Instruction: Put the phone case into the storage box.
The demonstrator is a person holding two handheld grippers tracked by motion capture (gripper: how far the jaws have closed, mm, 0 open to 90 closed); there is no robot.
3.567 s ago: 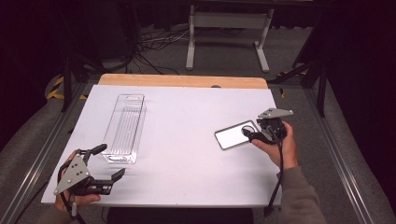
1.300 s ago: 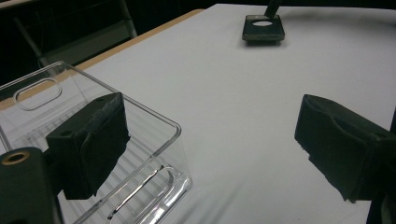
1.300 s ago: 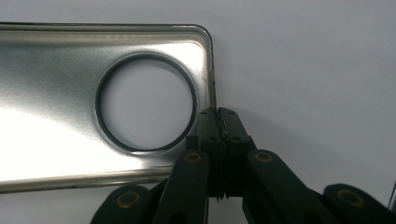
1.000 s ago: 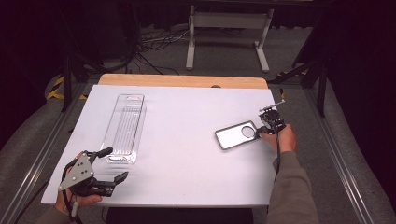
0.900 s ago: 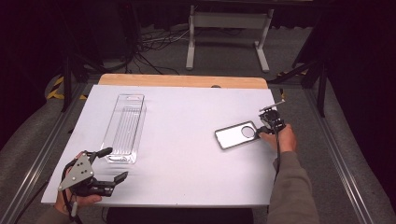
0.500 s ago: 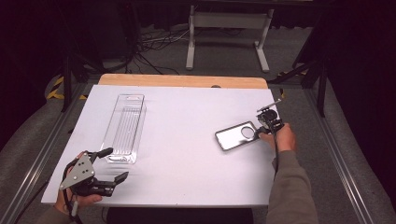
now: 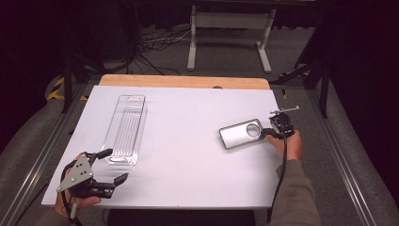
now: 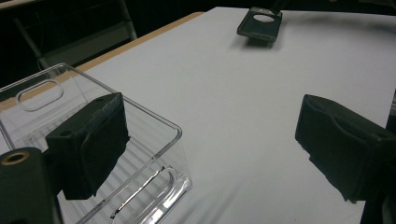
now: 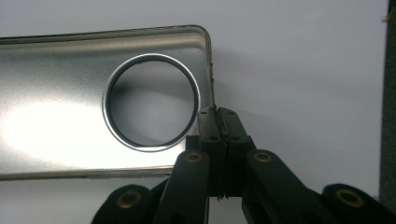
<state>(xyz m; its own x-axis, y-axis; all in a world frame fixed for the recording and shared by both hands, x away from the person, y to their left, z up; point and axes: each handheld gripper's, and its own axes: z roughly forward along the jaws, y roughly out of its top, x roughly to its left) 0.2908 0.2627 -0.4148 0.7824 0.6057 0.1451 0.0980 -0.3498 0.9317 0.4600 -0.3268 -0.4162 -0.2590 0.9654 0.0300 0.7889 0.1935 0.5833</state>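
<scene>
Near the counter's (image 7: pixel 188 141) right edge, the right gripper (image 9: pixel 218 122) had clamped the silvery rectangular phone case with a round camera hole (image 7: pixel 241 134) by its rim, tilting it up. That suggested carriage toward the clear ribbed plastic tray (image 7: pixel 126 129) by the left edge, where the left gripper (image 7: pixel 109 165) waited with jaws spread, holding nothing.

Both grippers are black with brass-ringed screws; the left gripper (image 7: pixel 110 165) carries a grey three-cornered plate, the right gripper (image 7: pixel 266 133) trails a black cable along a grey sleeve (image 7: pixel 294 197).
</scene>
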